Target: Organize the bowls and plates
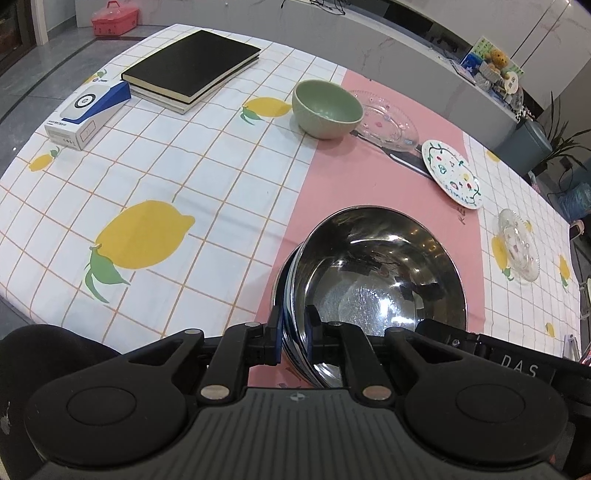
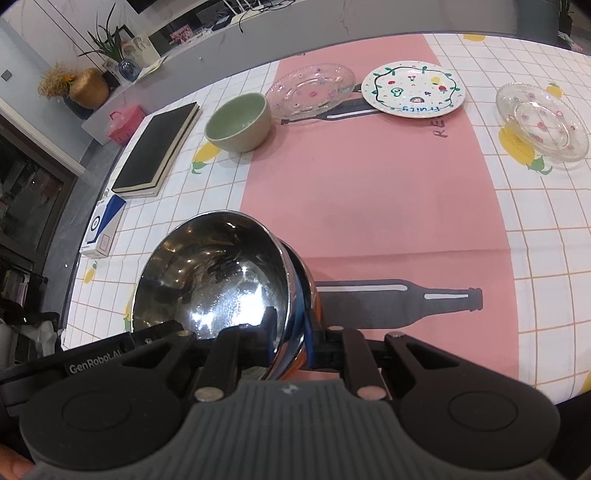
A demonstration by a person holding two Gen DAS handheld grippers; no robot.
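A shiny steel bowl [image 1: 380,273] [image 2: 214,280] is held between both grippers over the pink runner. My left gripper [image 1: 293,332] is shut on its left rim; my right gripper [image 2: 291,339] is shut on its right rim. A green bowl [image 1: 327,107] [image 2: 238,122] stands farther back. Beside it lies a clear glass plate [image 1: 388,122] [image 2: 310,90], then a white painted plate [image 1: 452,173] [image 2: 412,88]. A second clear glass plate [image 1: 517,245] [image 2: 541,122] lies at the far right.
Black books [image 1: 192,64] [image 2: 157,149] and a blue-white box [image 1: 86,110] [image 2: 103,230] lie on the left of the lemon-print tablecloth [image 1: 166,177]. A grey counter [image 1: 388,48] runs behind the table. A pink case [image 1: 114,16] sits on the floor.
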